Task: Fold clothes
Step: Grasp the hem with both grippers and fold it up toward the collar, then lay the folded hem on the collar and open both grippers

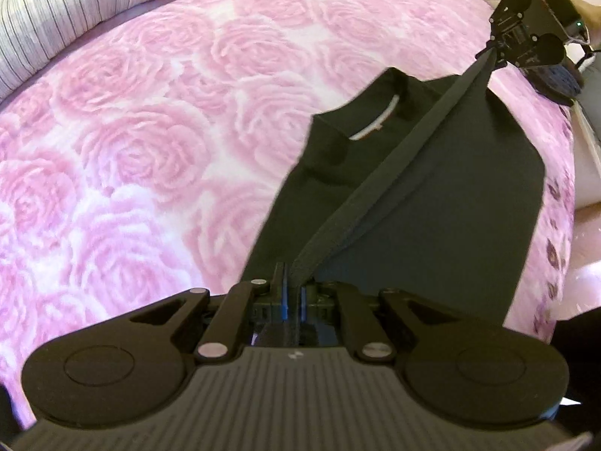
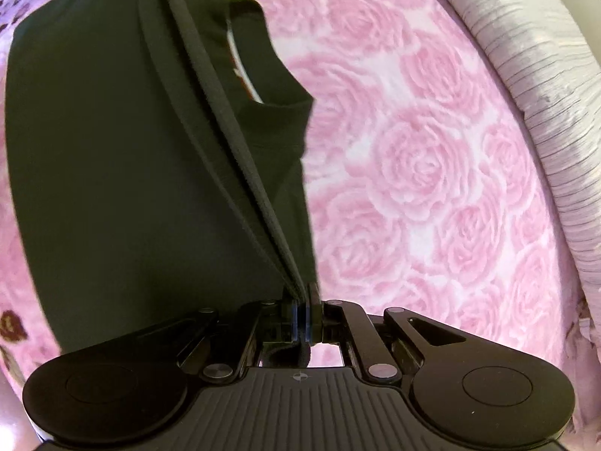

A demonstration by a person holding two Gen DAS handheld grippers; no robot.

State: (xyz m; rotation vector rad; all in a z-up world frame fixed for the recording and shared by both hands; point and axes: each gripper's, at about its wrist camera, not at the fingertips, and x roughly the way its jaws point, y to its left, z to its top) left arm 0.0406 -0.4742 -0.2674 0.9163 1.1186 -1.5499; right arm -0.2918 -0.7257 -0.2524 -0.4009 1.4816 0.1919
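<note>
A black T-shirt lies partly on the pink rose-patterned bed, its collar with a white label toward the far side. My left gripper is shut on one end of the shirt's hem edge, which stretches taut up to my right gripper, also shut on it. In the right wrist view my right gripper is shut on the same black T-shirt, its hem running up and away and the lifted fabric hanging over the rest.
The pink rose bedspread covers the bed and also shows in the right wrist view. A grey-white striped pillow lies along the far edge and also appears in the right wrist view. The bed's edge is at right.
</note>
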